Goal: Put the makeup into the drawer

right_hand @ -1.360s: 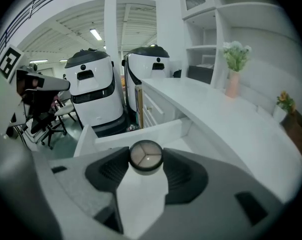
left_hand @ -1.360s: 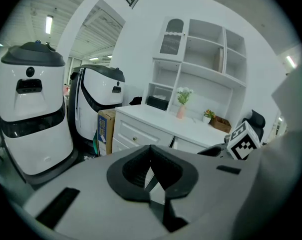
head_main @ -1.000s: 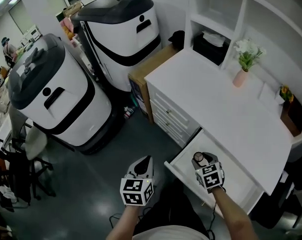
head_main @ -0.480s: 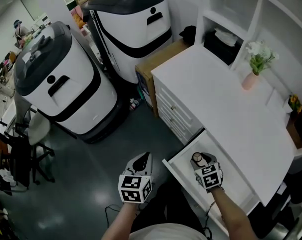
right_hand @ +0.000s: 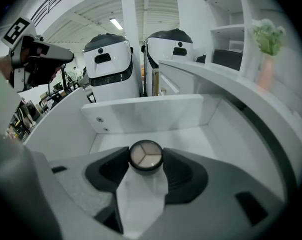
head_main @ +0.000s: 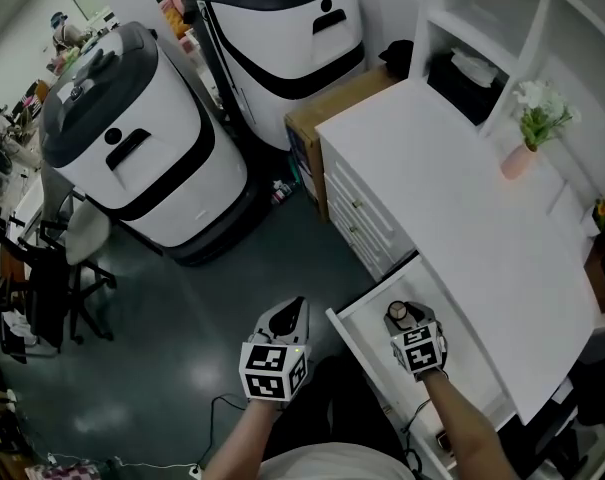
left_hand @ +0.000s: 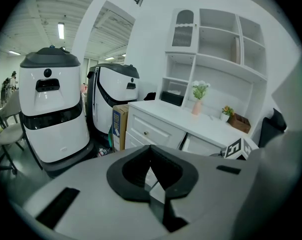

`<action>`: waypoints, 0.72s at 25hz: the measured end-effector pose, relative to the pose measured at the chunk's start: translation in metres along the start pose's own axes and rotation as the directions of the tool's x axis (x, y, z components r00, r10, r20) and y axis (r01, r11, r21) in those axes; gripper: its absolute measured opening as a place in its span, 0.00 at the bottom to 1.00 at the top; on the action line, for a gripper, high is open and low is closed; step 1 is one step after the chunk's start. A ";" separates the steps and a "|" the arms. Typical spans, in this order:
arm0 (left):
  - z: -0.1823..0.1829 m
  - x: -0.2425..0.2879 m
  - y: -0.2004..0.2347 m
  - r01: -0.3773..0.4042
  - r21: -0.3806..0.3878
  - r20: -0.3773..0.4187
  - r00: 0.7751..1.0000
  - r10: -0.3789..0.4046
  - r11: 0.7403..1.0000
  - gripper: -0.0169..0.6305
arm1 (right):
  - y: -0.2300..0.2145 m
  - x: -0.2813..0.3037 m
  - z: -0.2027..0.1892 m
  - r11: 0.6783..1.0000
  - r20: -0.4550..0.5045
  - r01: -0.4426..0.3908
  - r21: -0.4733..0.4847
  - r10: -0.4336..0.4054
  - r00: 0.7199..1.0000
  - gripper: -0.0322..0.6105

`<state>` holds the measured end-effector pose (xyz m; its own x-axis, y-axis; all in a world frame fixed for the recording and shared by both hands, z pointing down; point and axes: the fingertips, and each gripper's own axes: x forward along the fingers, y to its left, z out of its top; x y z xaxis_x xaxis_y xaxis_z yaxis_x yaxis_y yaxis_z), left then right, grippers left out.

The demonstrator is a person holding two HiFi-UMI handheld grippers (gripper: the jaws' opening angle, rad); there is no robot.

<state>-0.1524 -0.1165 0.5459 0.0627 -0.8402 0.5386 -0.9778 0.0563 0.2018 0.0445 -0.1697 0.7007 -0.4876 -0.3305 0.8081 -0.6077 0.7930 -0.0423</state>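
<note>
Two claws show in the head view. The left claw hangs over the dark floor, just outside the open white drawer of the white bench. The right claw points down inside that drawer with the small round dark-rimmed makeup compact at its tip. In the left gripper view the jaw tips meet with nothing between them, so that claw is closed and empty. In the right gripper view both jaws press the compact's rim from either side, its beige three-part face toward the camera, over the bare drawer bottom. The compact looks light, rigid and smooth-sided. It would likely slip, or its pressed powder crack, if dropped, so gripping across the rim and setting it down flat seems safest.
</note>
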 end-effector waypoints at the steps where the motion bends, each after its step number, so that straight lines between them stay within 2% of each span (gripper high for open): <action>1: -0.001 0.000 0.000 -0.005 -0.002 -0.002 1.000 0.005 1.000 0.03 | 0.000 0.002 -0.002 1.000 -0.003 -0.002 -0.004 0.002 1.000 0.38; 10: -0.011 -0.005 0.002 -0.044 -0.020 -0.015 0.999 0.044 0.999 0.03 | 0.002 0.011 -0.011 0.999 -0.023 -0.014 -0.034 0.013 1.000 0.38; 18: -0.012 -0.004 0.003 -0.052 -0.018 -0.014 0.999 0.052 0.998 0.03 | 0.000 0.015 -0.011 0.997 -0.020 0.007 -0.080 -0.009 1.000 0.39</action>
<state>-0.1527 -0.1067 0.5540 0.0143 -0.8287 0.5595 -0.9760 0.1101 0.1880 0.0434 -0.1691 0.7193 -0.4694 -0.3269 0.8202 -0.5590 0.8291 0.0106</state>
